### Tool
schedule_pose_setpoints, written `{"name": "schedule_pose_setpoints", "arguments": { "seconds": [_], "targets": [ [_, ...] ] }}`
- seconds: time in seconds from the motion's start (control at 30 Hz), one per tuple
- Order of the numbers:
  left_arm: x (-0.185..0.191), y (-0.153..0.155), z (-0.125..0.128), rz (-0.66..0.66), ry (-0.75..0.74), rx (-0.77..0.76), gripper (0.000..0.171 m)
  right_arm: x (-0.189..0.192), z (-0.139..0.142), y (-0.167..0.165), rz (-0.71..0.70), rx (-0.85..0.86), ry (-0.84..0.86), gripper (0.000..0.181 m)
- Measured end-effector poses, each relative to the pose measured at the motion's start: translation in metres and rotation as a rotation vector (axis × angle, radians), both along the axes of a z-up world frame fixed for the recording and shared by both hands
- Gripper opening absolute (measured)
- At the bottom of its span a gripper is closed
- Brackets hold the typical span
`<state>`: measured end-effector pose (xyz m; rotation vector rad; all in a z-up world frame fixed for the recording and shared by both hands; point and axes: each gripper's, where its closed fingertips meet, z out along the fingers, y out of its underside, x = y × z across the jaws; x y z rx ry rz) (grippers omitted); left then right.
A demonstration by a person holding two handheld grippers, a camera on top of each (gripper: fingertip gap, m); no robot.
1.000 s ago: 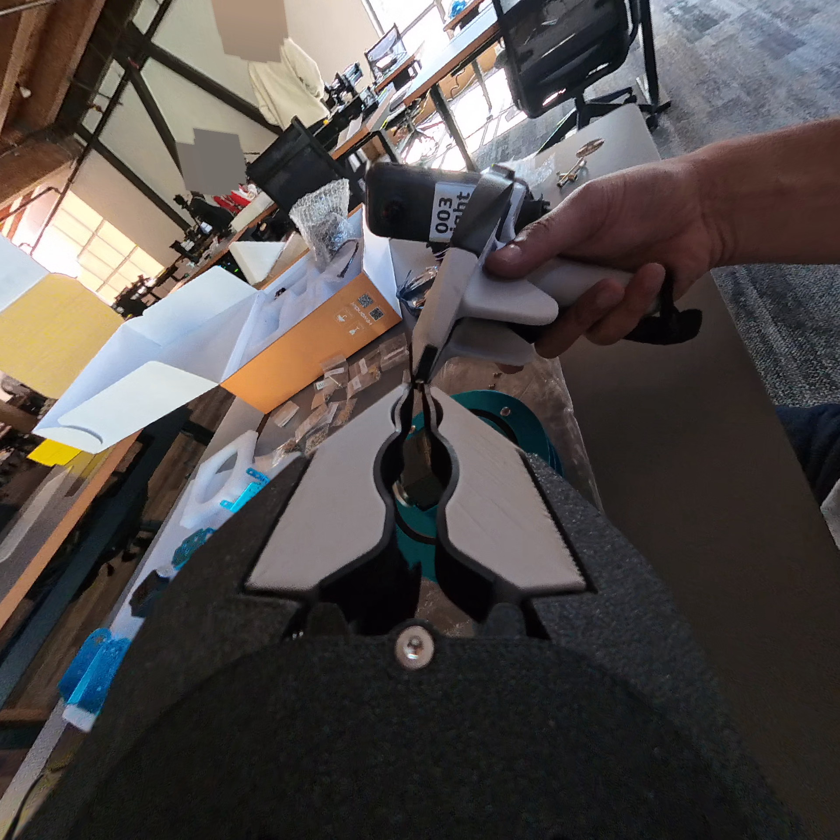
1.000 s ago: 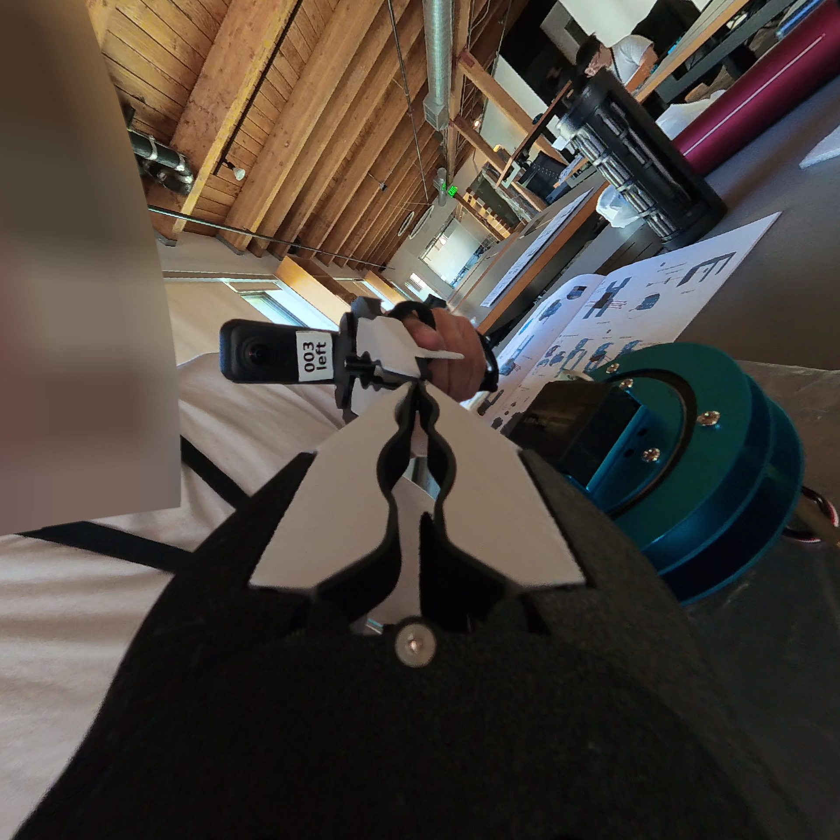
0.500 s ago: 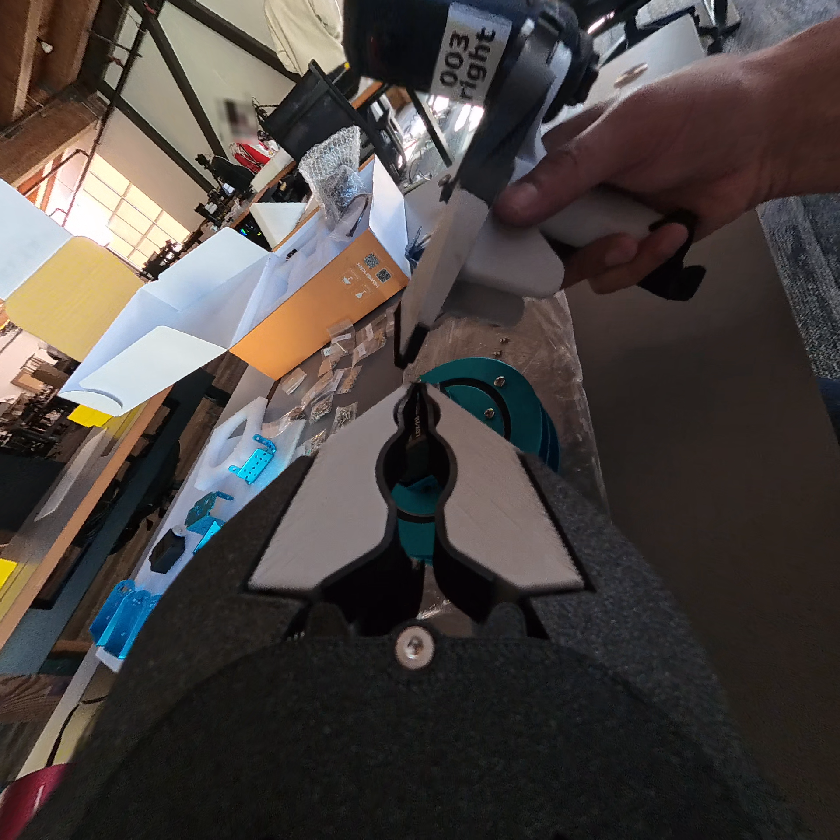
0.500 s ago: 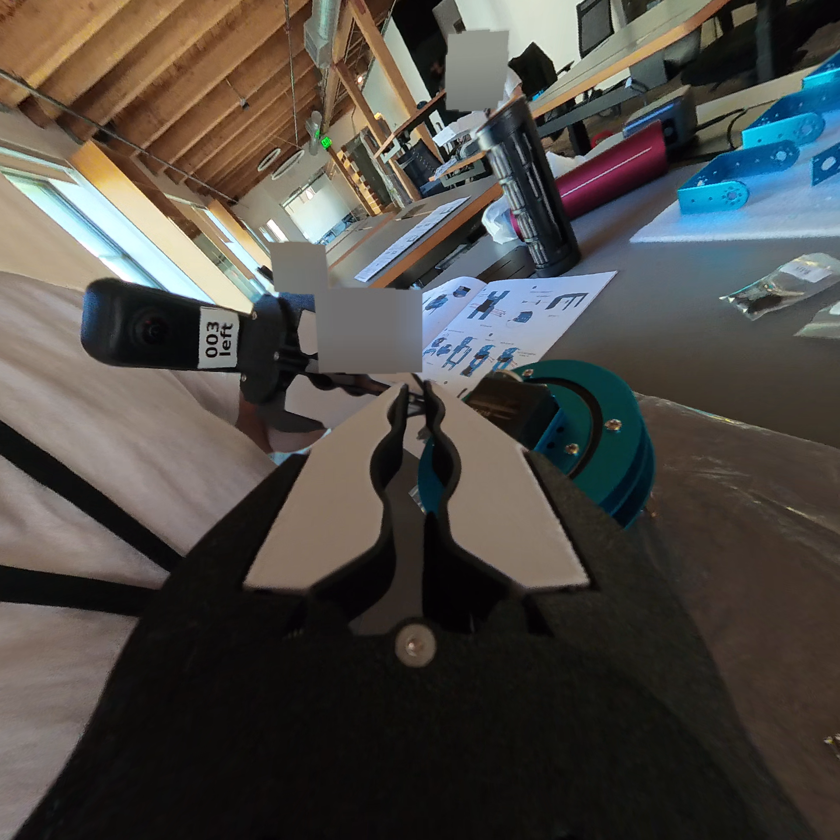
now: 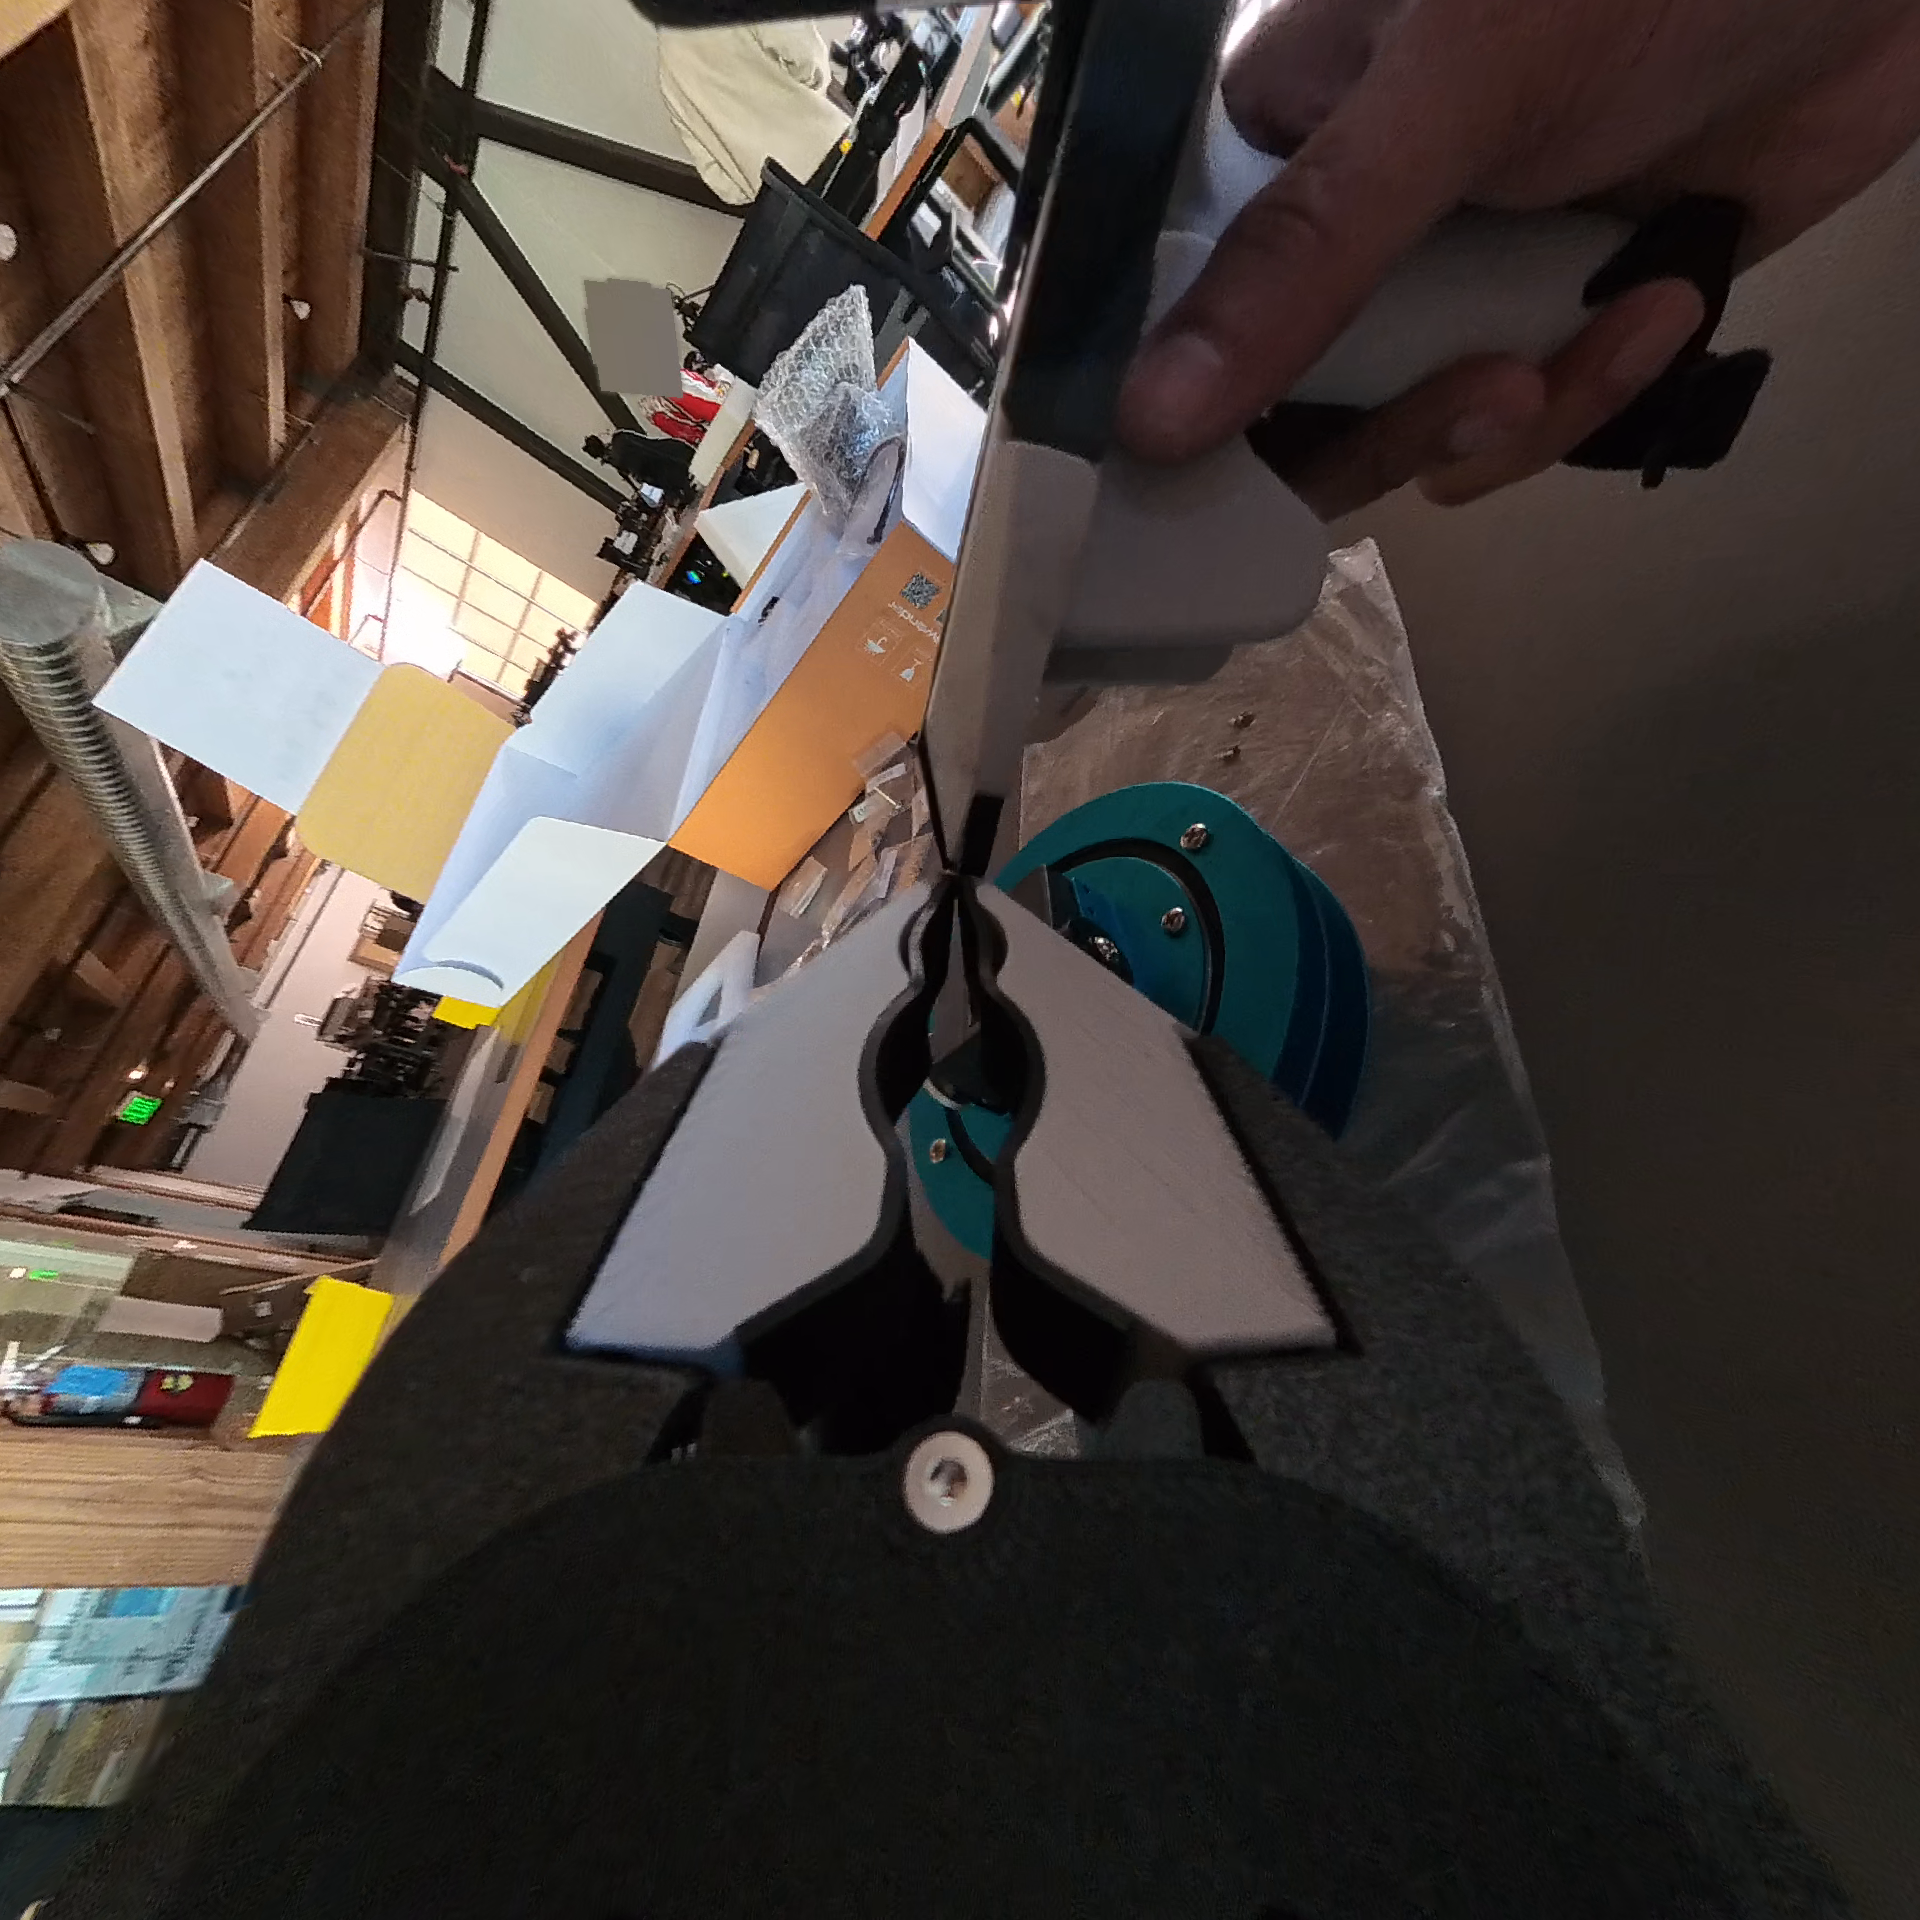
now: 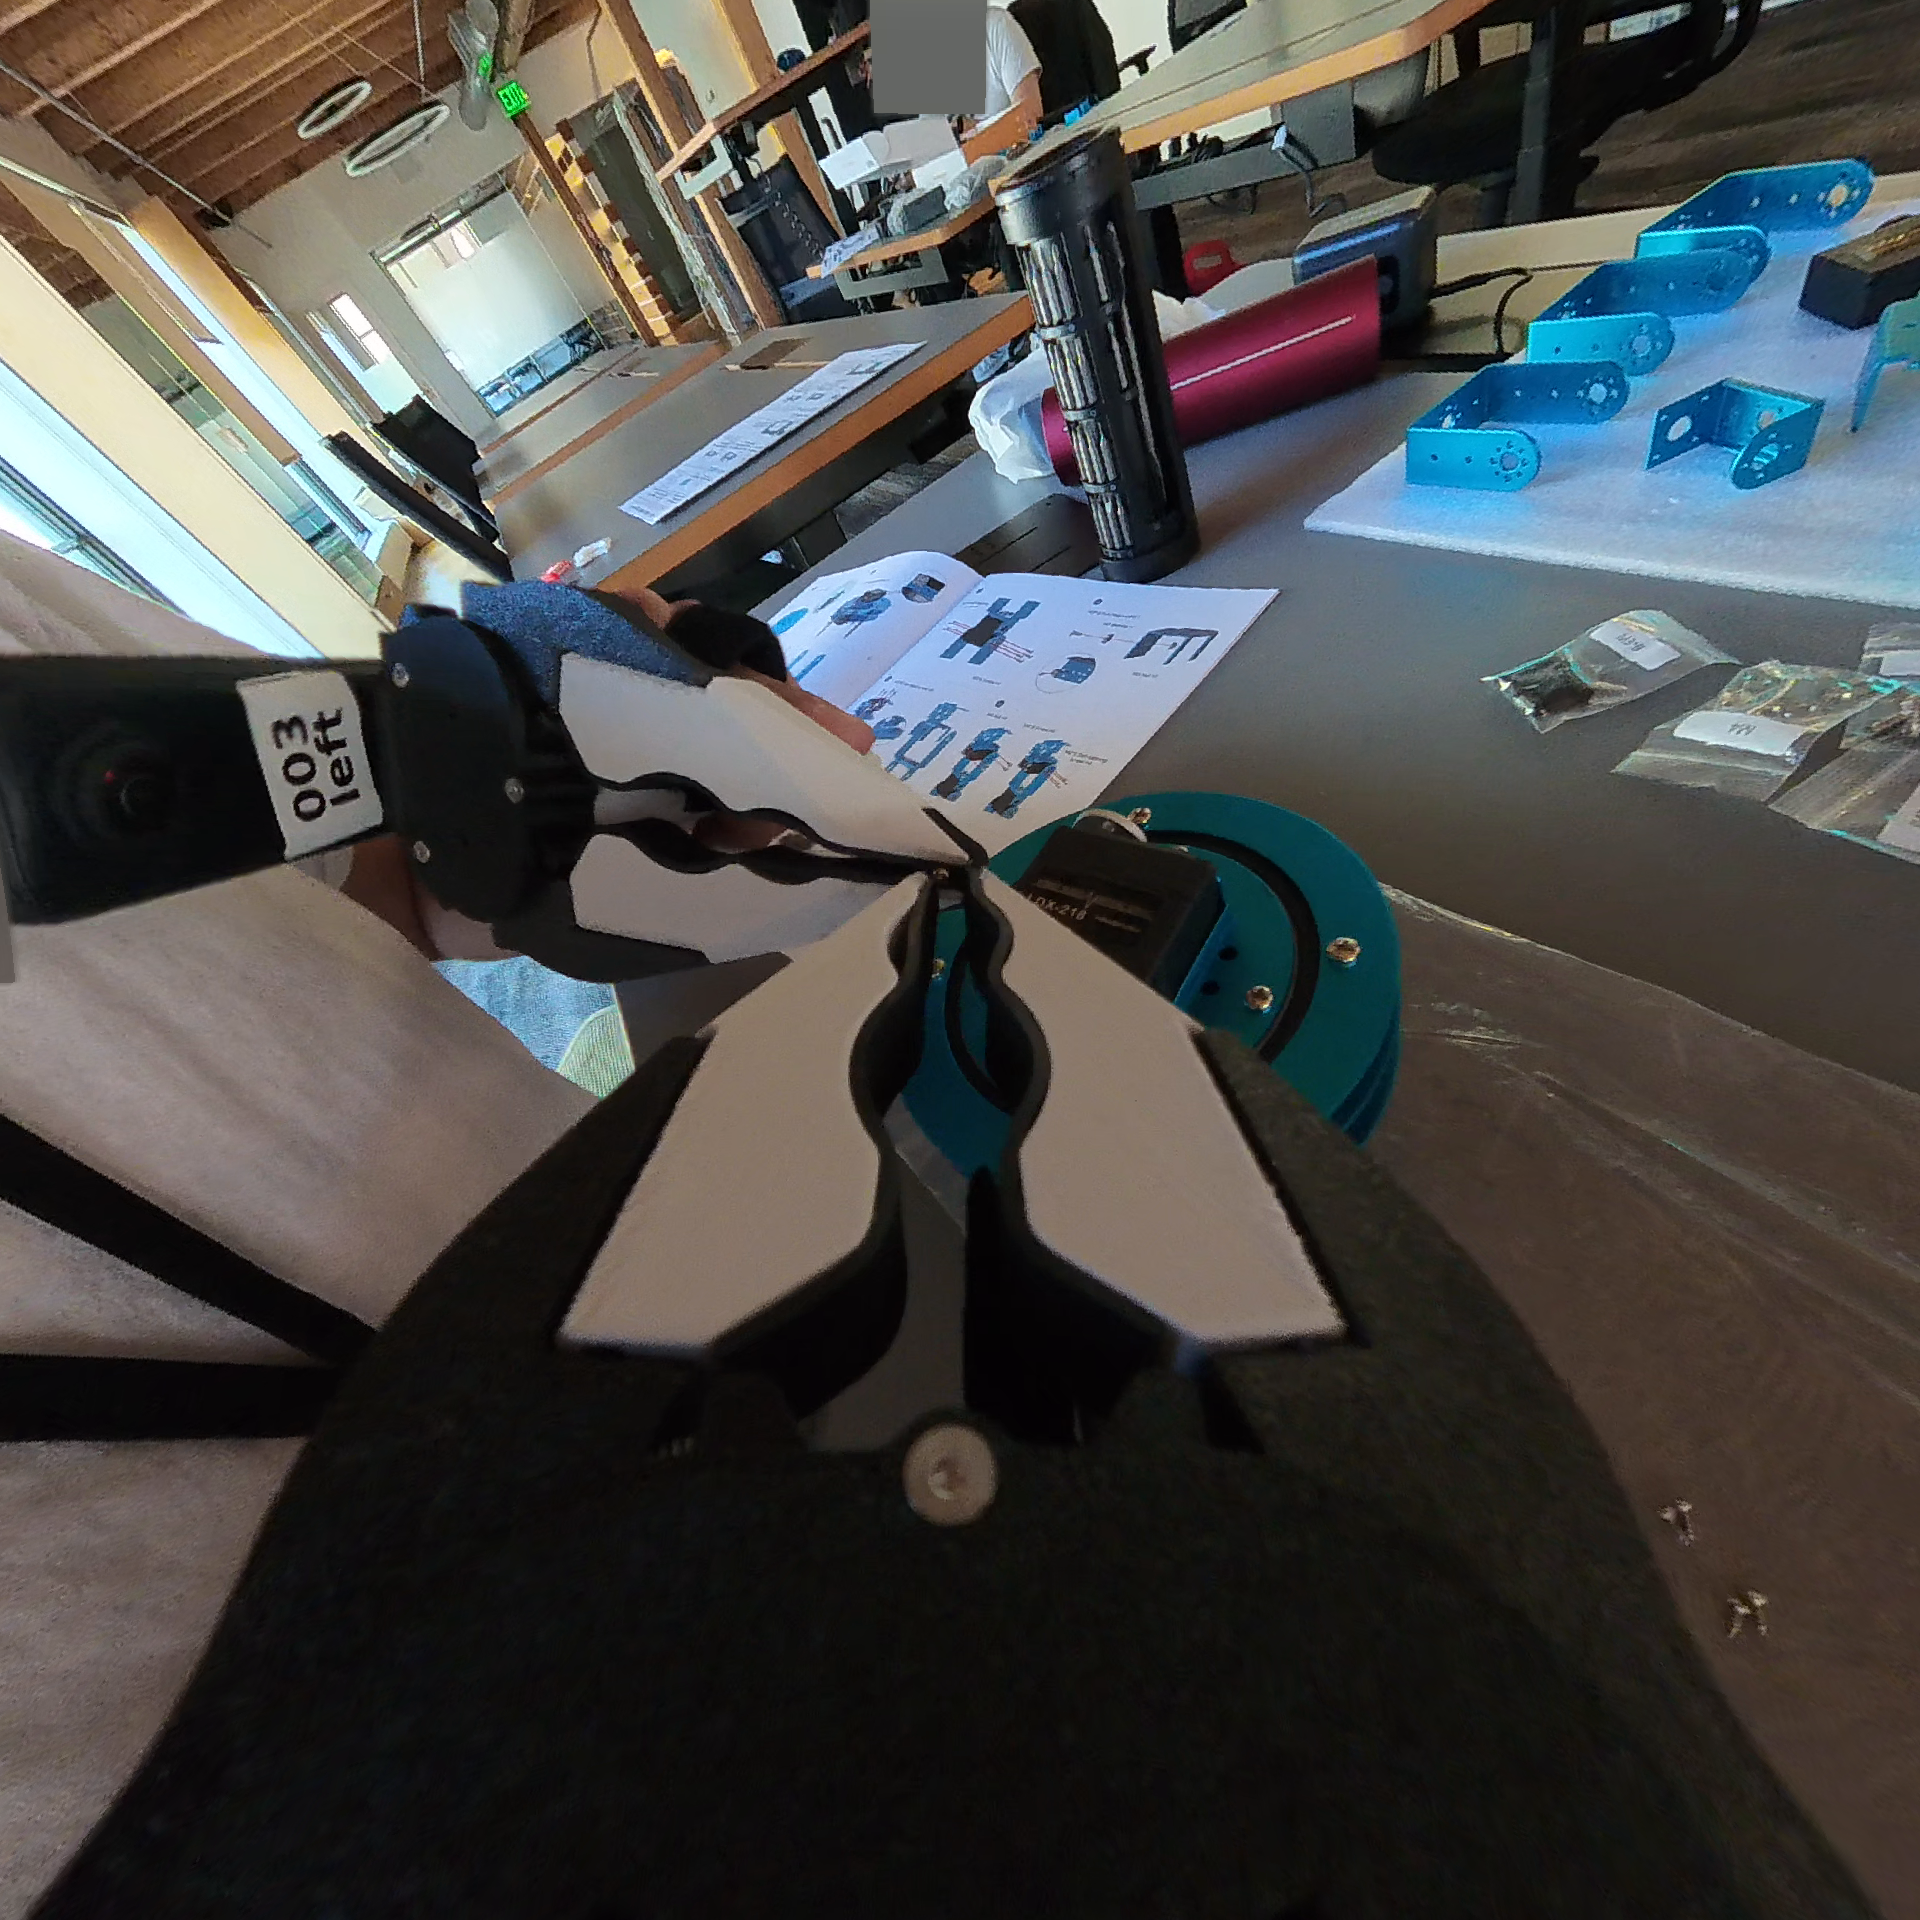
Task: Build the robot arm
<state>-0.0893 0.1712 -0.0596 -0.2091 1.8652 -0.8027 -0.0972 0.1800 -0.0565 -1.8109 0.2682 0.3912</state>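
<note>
Left gripper point(image 5: 961, 894): I see my two white fingers drawn together at the tips, pinching something small I cannot make out; frame centre.
Right gripper point(image 6: 951, 883): my fingers sit narrow, tips nearly touching; whether they grip anything I cannot tell.
Meeting point: both grippers come tip to tip just above the disc, in the centre of each view.
Right hand point(image 5: 1507, 239): one bare hand wraps the right handle, upper right of the left wrist view.
Teal disc assembly point(image 6: 1299, 966): one stacked round piece with a black block point(image 6: 1122, 894) set in its middle, just right of centre, resting on clear plastic sheet point(image 6: 1662, 1195).
Disc screws: I count three on the face in the right wrist view.
Loose screws point(image 6: 1714, 1569): two, lower right on the plastic.
Booklet point(image 6: 1018, 665): one, open, upper centre behind the disc.
Blue brackets point(image 6: 1507, 426): about six on a white pad, upper right.
Small bags point(image 6: 1600, 665): several, right edge.
Orange box point(image 5: 821, 707): one, flaps open, upper middle of the left wrist view.
</note>
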Motion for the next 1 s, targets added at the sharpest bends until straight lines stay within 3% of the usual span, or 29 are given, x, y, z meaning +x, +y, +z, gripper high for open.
{"name": "schedule_pose_setpoints", "arguments": {
  "seconds": [0.17, 0.4, 0.57, 1.0],
  "targets": [
    [0.0, -0.001, -0.003, 0.013, -0.074, 0.119, 0.0, -0.003, -0.001, -0.001, 0.02, 0.022, 0.077, 0.006],
    [-0.001, -0.002, 0.001, 0.047, -0.107, 0.184, 0.0, -0.003, 0.002, -0.001, -0.042, 0.022, -0.057, 0.0],
    [-0.003, -0.002, 0.0, 0.044, -0.108, 0.192, 0.0, -0.005, 0.002, -0.001, -0.083, -0.012, -0.195, 0.0],
    [-0.007, 0.0, 0.006, 0.025, -0.096, 0.12, 0.001, -0.006, 0.008, -0.006, -0.059, 0.042, -0.147, 0.0]
  ]
}}
